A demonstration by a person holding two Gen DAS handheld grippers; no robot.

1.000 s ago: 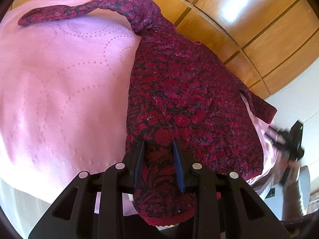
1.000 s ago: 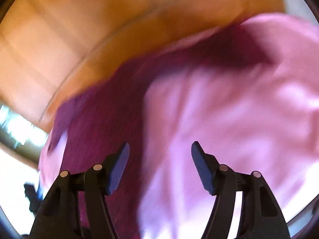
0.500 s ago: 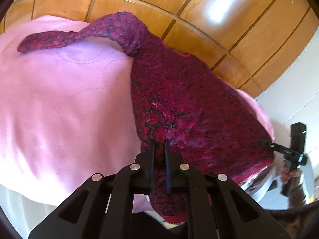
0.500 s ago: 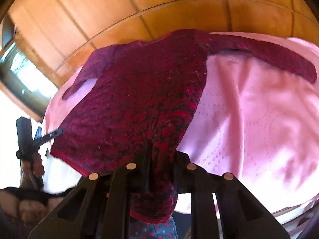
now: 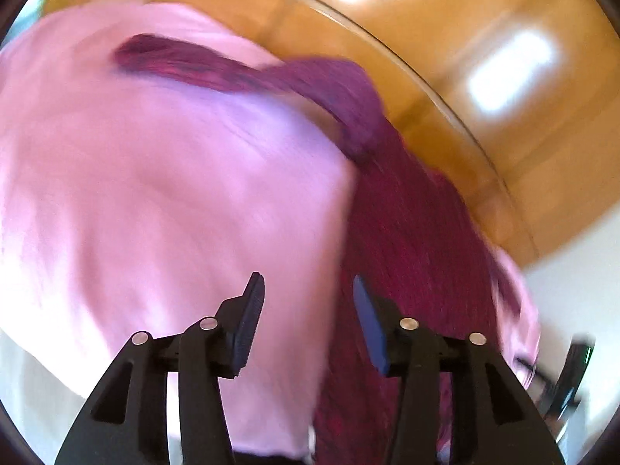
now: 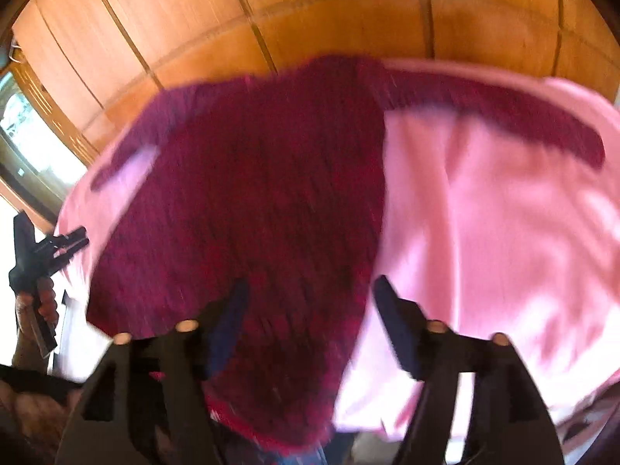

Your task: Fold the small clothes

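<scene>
Background: shiny brown wooden wall panels (image 6: 329,7) behind a soft pink blanket (image 5: 162,193).
Clothes: dark red patterned knitted top (image 6: 263,201) lying flat on pink blanket, one sleeve stretched far right.
Left gripper (image 5: 308,319): jaws apart, holding nothing, over near edge of top.
Right gripper (image 6: 310,321): jaws wide apart, gripping nothing, above near hem.

Both looking forward and down from close above the pink cloth (image 5: 162,201), wood panels (image 6: 348,11) behind. Left view from nearer the top's (image 5: 407,240) left edge, right view over its hem. Shared: top, cloth, panels. Blurry.
</scene>
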